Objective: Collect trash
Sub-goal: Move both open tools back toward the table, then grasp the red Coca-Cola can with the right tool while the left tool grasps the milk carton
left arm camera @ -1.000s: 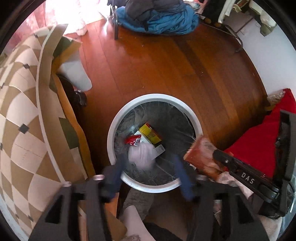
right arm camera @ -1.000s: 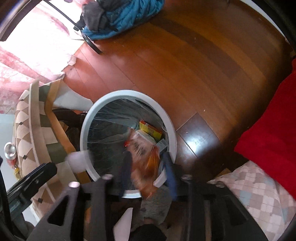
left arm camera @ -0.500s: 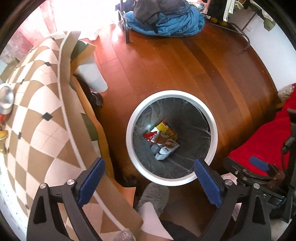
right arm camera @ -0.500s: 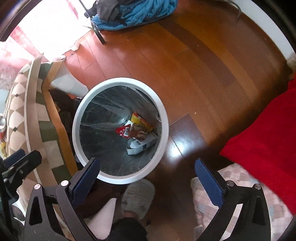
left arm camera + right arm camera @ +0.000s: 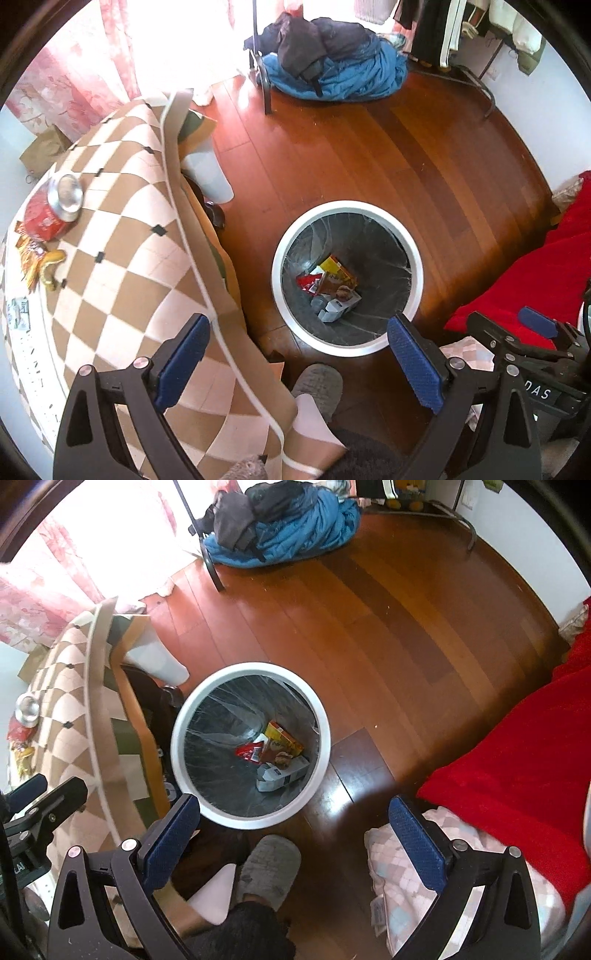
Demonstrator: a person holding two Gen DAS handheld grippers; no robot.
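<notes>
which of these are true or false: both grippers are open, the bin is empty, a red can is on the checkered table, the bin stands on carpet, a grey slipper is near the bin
1. Both grippers are open. True: the left gripper and the right gripper hold nothing.
2. The bin is empty. False: the bin holds wrappers.
3. A red can is on the checkered table. True: the red can stands on the table.
4. The bin stands on carpet. False: it stands on a wooden floor.
5. A grey slipper is near the bin. True: the slipper lies just below it.
</notes>
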